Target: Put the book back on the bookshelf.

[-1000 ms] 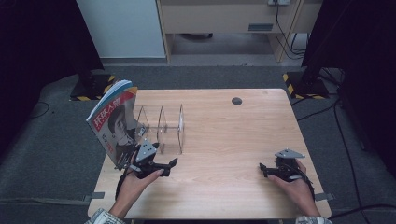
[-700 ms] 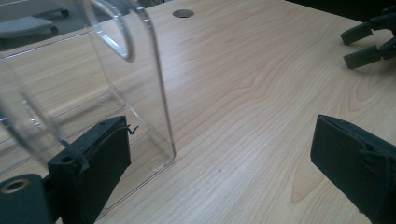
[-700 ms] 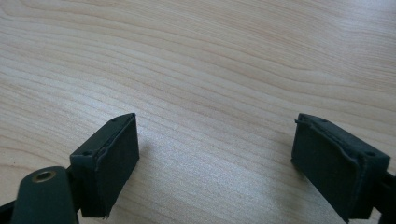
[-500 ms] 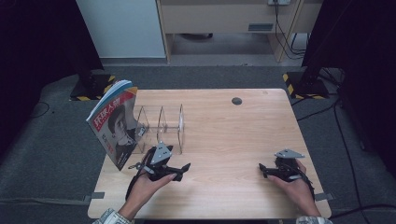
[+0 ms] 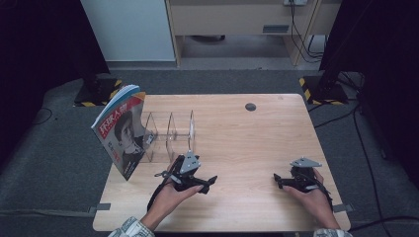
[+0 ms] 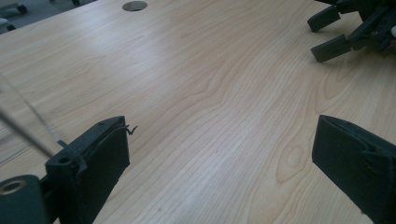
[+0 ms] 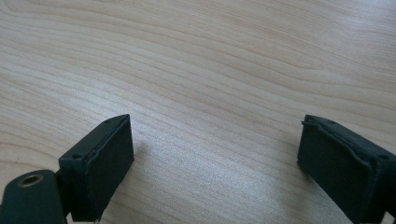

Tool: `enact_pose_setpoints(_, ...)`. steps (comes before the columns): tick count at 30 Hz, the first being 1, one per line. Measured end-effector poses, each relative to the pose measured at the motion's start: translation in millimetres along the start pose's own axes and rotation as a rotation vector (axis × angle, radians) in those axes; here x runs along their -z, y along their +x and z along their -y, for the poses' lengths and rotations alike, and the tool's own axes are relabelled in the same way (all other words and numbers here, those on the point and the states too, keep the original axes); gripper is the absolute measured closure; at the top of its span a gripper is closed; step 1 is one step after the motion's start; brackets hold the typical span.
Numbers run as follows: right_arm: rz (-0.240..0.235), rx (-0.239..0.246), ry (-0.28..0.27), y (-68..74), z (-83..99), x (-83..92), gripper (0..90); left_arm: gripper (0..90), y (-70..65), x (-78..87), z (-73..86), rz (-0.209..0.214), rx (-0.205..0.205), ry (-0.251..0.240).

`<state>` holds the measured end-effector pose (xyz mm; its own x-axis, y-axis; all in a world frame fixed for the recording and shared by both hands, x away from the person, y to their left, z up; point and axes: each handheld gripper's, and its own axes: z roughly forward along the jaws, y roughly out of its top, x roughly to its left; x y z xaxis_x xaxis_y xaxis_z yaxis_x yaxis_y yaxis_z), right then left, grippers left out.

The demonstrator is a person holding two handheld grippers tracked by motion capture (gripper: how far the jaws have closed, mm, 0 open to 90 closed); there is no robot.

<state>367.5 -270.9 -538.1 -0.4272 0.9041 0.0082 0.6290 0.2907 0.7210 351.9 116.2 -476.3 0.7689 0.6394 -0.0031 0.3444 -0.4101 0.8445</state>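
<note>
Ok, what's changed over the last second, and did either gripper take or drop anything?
The left gripper has moved right along the table, away from the magazine and the clear rack; its jaws are open with nothing between them. The right gripper stayed where it was; its jaws have just been opening, also on nothing. The magazine leans at the rack's left end as before.

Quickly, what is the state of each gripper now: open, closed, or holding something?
Left gripper: open, holds nothing.
Right gripper: open, holds nothing; its jaws have just been opening.
</note>
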Motion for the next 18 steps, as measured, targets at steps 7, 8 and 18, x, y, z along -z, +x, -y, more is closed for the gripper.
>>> enact_pose_setpoints(7, -0.005, -0.001, -0.003, -0.5, 0.0, -0.3, 8.3, 3.5, -10.9, -28.1, -8.7, 0.038, -0.007, 0.034)
enact_pose_setpoints(8, -0.008, 0.000, 0.002, -0.4, -0.1, -0.2, 7.8, 3.6, -13.2, -32.2, -10.0, 0.043, -0.010, 0.038)
enact_pose_setpoints(18, -0.006, 0.013, 0.007, 0.7, -0.3, -1.0, 6.3, 3.6, -27.3, -72.0, -10.9, 0.056, -0.018, 0.105)
